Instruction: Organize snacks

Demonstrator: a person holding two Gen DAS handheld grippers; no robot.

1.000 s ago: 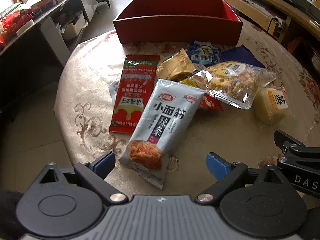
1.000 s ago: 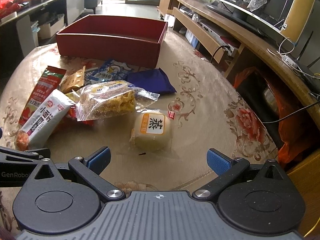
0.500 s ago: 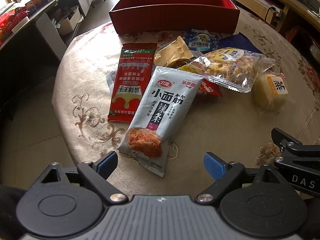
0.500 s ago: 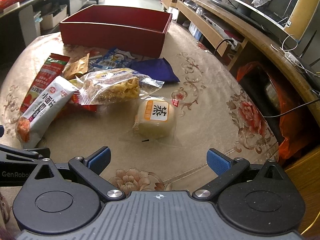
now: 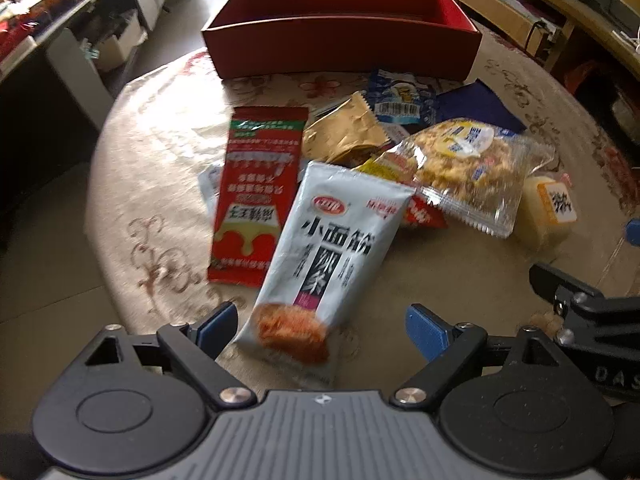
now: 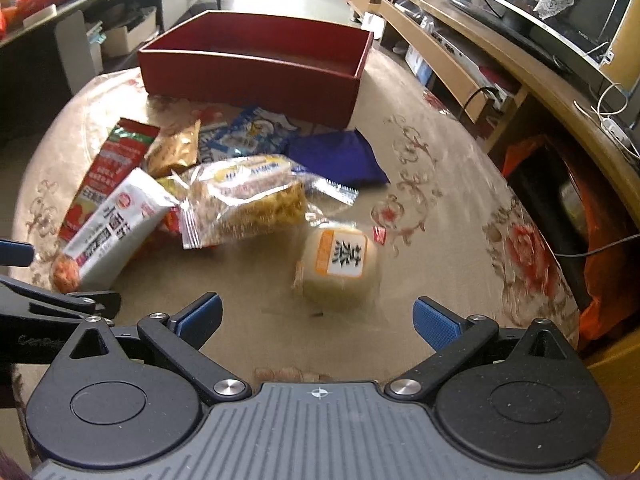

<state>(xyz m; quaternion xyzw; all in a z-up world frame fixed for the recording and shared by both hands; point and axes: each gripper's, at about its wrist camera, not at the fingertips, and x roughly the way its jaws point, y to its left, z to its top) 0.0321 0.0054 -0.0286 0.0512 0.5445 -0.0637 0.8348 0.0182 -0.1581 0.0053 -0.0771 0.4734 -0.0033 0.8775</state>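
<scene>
Left tool (image 5: pixel 316 326) nearer white packet (image 5: pixel 328 248), jaws just narrowed slightly, still wide, packet's end between, ungripped. Right tool (image 6: pixel 316 314) open, empty, closer to bun (image 6: pixel 340 268). Box (image 5: pixel 344 46) awaits.

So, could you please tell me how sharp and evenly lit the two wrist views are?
Left wrist view: motion blur smears the grey-white packet; fisheye bends the red box. Right wrist view: the round bun is soft, and window glare washes the floor beyond.
</scene>
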